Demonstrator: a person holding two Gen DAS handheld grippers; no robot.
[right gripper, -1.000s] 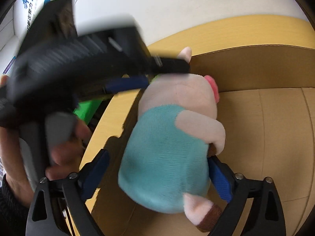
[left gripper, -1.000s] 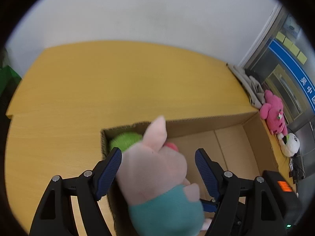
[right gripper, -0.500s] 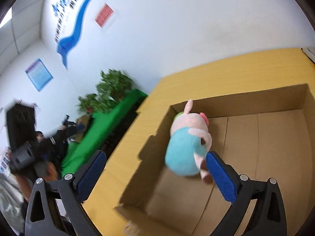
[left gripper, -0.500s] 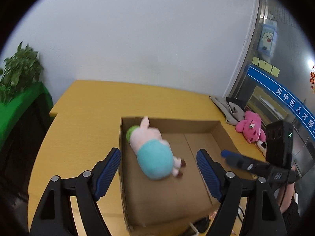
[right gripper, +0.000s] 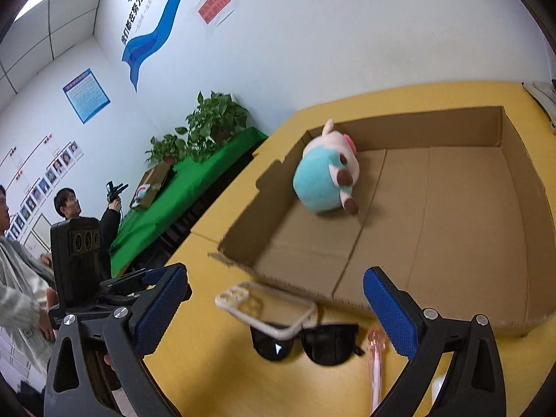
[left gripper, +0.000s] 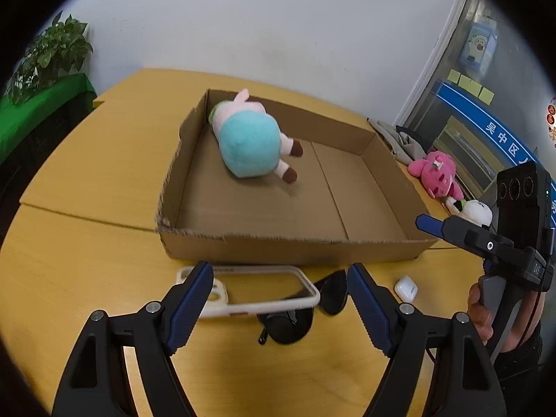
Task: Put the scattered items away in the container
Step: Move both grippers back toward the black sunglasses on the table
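A plush pig in a teal outfit (left gripper: 250,142) (right gripper: 325,180) lies in the far left corner of the open cardboard box (left gripper: 288,246) (right gripper: 451,316). In front of the box lie a clear phone case (left gripper: 250,290) (right gripper: 267,309), black sunglasses (left gripper: 312,307) (right gripper: 305,342), a white earbud case (left gripper: 405,288) and a pink pen (right gripper: 375,365). My left gripper (left gripper: 279,305) is open above the phone case and holds nothing. My right gripper (right gripper: 274,316) is open too, back from the box, with the phone case and sunglasses below it.
A pink plush toy (left gripper: 436,173) and a white plush toy (left gripper: 474,210) lie on the yellow table (left gripper: 87,173) right of the box, by grey cloth (left gripper: 396,137). Potted plants (right gripper: 208,125) stand on a green-covered table (right gripper: 180,187). People (right gripper: 73,208) stand at the left.
Both grippers let go of the plush pig and drew back out of the box. The pig now lies in the box, and the phone case and sunglasses have come into view.
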